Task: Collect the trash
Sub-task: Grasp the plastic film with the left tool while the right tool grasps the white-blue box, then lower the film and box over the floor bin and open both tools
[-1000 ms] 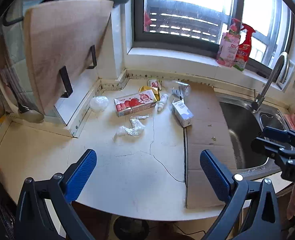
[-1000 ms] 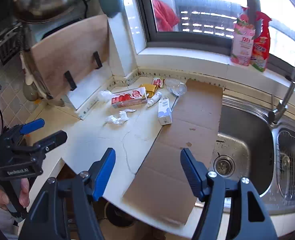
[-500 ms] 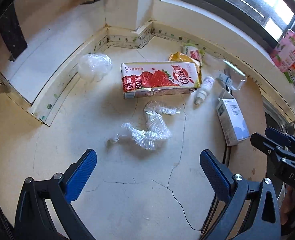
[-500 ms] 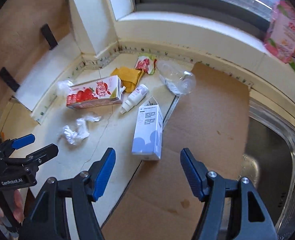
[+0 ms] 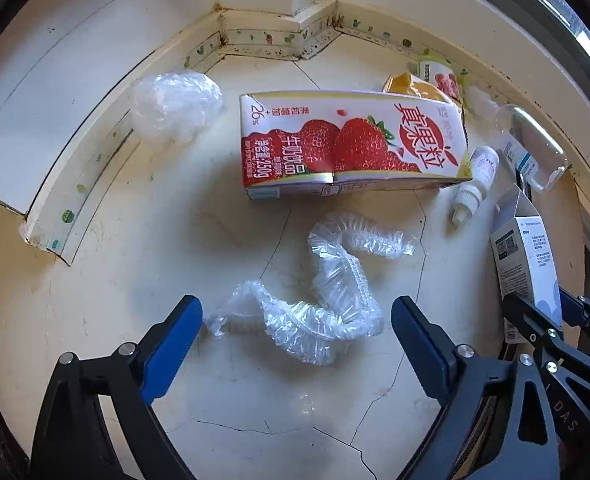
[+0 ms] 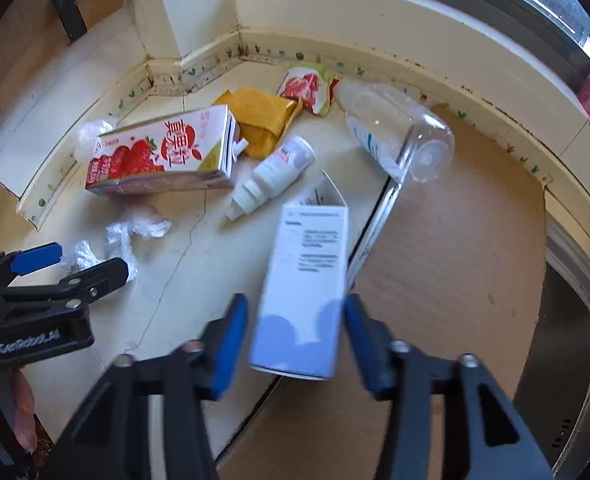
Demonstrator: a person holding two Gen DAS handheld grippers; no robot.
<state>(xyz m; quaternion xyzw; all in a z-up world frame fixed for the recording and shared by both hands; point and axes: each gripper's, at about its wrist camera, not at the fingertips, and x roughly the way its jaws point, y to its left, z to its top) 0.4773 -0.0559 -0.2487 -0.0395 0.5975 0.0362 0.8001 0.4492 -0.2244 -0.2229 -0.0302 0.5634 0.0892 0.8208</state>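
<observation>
Straddling crumpled plastic wrap (image 5: 319, 300), lower centre of frame, left claw (image 5: 297, 322) is held wide apart, just narrowing, nothing pinched. Right claw (image 6: 295, 330), just closing, is set around white-blue carton (image 6: 303, 292) on desk (image 5: 135, 280); pads seemingly not yet pressing.

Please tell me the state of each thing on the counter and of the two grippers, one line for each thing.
left gripper: open, jaws have just been closing, either side of the plastic wrap, not pressing.
right gripper: open, jaws have just been closing, the box between them, small gaps.
plastic wrap: crumpled, lying loose.
white box: lying down, top flap open.
strawberry carton: on its side.
clear bottle: on its side.
dropper bottle: lying down.
</observation>
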